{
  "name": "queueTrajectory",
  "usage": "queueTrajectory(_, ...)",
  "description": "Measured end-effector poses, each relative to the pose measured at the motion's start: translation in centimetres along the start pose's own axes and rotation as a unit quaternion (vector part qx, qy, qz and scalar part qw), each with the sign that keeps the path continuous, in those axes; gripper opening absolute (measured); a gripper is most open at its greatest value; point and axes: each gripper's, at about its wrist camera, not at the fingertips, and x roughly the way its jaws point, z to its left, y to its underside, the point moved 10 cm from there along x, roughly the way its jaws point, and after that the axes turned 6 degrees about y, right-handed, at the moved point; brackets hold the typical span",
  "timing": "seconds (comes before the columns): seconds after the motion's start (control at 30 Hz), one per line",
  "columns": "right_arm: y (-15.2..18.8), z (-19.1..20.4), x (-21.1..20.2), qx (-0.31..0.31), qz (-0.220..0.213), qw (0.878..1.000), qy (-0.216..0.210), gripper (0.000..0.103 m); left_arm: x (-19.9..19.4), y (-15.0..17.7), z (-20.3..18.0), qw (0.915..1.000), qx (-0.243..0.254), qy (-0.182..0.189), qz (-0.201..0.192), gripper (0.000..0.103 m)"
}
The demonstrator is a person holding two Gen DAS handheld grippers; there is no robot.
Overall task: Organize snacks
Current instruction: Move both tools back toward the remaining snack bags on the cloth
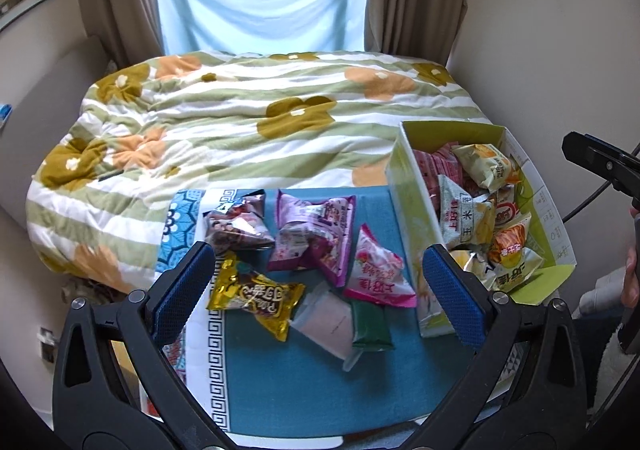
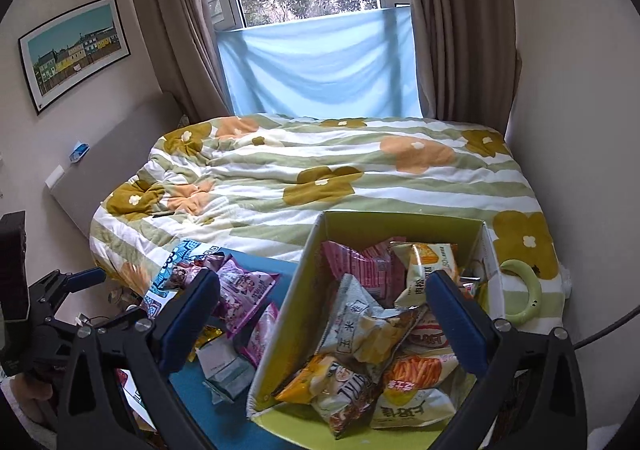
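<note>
While left claw (image 1: 316, 286) gapes wide | gold snack bag (image 1: 256, 296) crinkled | right claw (image 2: 322, 314) wide

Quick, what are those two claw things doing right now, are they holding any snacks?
Left gripper: open, holding nothing, above the loose snack packets.
Right gripper: open, holding nothing, over the snack box.
</note>
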Motion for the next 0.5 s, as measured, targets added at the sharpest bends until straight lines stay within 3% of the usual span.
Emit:
queueTrajectory(0.27,2.5,7.4,-0.1,0.040,0.010,0.999,0.025,0.102,-1.4,2.5,8.1,0.9996,-0.002,0.023,0.017,0.103)
queueTrajectory(0.5,6.5,11.2,0.9,0.084,0.032,0.993,0.079,0.102,0.7,5.1,12.7,0.9970,0.003,0.056,0.054,0.103)
